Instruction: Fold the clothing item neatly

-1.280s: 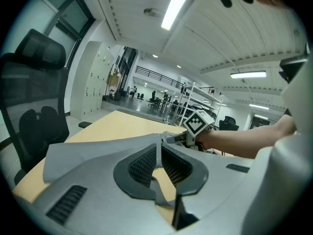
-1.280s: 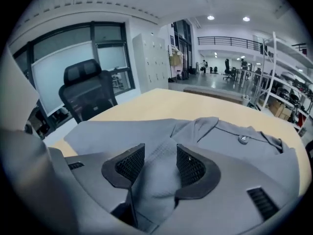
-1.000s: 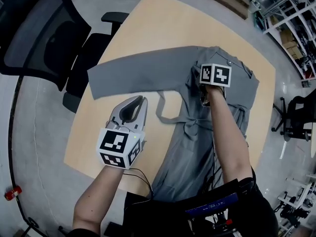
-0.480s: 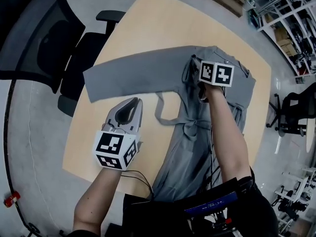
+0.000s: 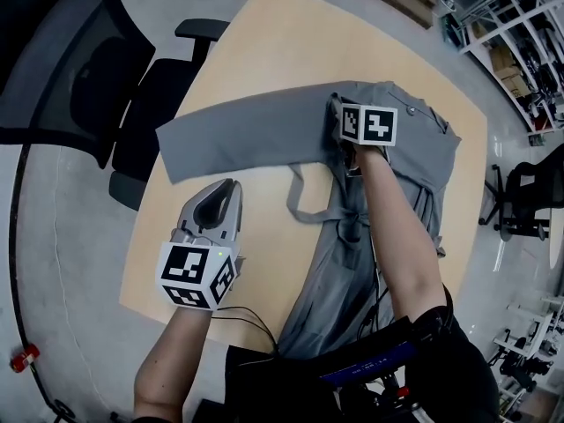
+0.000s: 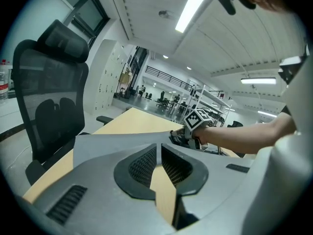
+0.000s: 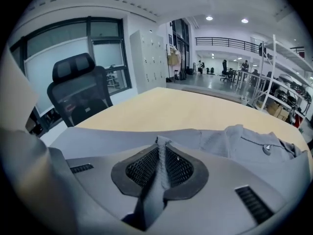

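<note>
Item: grey garment, long-sleeved, lying spread on the pale wooden table.
Location of item: body is occupying the right half of the head view and trailing off the near table edge toward the person; one sleeve is reaching out to the left across the middle of the table; a tie strap is looping onto bare wood below the sleeve.
Right gripper: jaws have just been closing and are now pinching a ridge of grey fabric, which is showing between the pads in the right gripper view.
Grip site: upper centre of the head view, seemingly where the sleeve is joining the body.
Right arm pose: forearm is stretching up the frame over the garment's body, tool angling downward.
Left gripper: jaws are resting together with nothing between them.
Left arm pose: tool is hovering over bare table at lower left of the head view, nose pointing toward the sleeve, apart from the cloth.
Step in hand: probably securing the sleeve root, opening a first fold.
Next move, as judged: lifting the pinched ridge and carrying the sleeve in over the body; the left tool is likely needing to open and take the sleeve's far end.
Surroundings: black office chair, upper left.
</note>
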Demonstrator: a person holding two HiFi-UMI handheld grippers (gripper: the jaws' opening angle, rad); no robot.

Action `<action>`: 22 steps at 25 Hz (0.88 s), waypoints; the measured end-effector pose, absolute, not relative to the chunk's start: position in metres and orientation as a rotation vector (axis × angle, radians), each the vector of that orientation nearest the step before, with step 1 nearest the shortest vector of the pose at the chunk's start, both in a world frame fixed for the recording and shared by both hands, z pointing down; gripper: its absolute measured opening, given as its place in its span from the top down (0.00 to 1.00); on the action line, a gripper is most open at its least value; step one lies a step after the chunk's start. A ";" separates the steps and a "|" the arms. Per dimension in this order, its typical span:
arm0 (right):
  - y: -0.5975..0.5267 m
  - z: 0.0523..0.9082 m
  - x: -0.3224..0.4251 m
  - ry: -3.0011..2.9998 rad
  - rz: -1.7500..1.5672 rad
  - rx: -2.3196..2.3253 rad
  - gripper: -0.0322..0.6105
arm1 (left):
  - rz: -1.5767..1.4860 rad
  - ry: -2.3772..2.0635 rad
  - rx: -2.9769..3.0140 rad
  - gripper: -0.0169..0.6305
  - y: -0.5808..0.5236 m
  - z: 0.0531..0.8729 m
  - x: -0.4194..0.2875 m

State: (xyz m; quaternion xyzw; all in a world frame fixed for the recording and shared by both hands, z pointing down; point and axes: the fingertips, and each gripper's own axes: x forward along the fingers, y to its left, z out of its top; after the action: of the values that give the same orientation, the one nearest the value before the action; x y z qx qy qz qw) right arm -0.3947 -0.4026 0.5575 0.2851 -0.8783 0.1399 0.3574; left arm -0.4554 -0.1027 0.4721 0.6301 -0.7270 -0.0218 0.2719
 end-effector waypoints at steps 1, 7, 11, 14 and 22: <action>-0.401 0.557 -0.395 -2.276 0.366 0.730 0.89 | -0.060 -1.962 1.693 0.94 -0.102 0.473 -0.457; -0.391 0.521 -0.386 -2.356 0.399 0.744 0.77 | -0.073 -1.981 1.698 0.95 -0.095 0.462 -0.463; -0.376 0.481 -0.362 -2.428 0.437 0.750 0.77 | -0.062 -1.980 1.703 0.95 -0.084 0.455 -0.459; -0.349 0.463 -0.347 -2.451 0.413 0.672 0.77 | -0.041 -1.994 1.720 0.95 -0.075 0.441 -0.456; -0.300 0.402 -0.302 -2.586 0.410 0.606 0.77 | -0.116 -2.107 1.735 0.95 -0.067 0.378 -0.446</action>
State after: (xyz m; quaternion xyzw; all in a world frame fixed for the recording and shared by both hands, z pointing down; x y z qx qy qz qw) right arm -0.3023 -0.3002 0.4022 0.2198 -0.9375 0.1488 0.2252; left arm -0.4455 -0.0666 0.3784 0.6218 -0.7552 -0.0414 0.2033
